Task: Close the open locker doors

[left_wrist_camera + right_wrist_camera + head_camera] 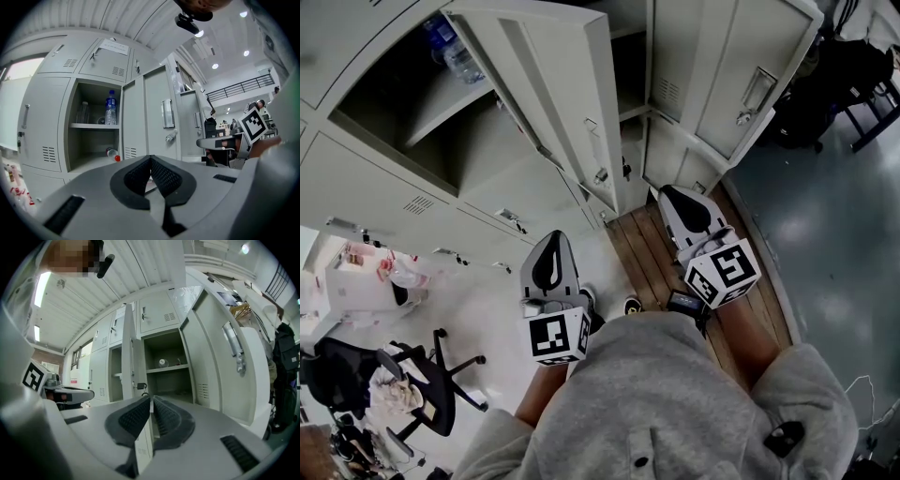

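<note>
Grey lockers fill the top of the head view. One open door (pixel 553 94) swings out from a compartment holding a water bottle (pixel 450 52). A second open door (pixel 750 75) stands to its right. My left gripper (pixel 555 236) and right gripper (pixel 668 192) point at the lockers, short of both doors. In the left gripper view the jaws (pixel 151 158) are shut on nothing, facing the open compartment with an upright bottle (pixel 110 108) and its door (pixel 150 117). The right gripper (pixel 151 398) is also shut and empty, facing an open compartment (pixel 164 380) with its door (pixel 225 366) at the right.
A black office chair (pixel 422 375) and a cluttered white table (pixel 356 281) stand at the lower left. A wooden floor strip (pixel 647 248) runs under the grippers. Dark bags and chair legs (pixel 848 84) sit at the upper right. A second bottle (pixel 111 153) lies on the lower shelf.
</note>
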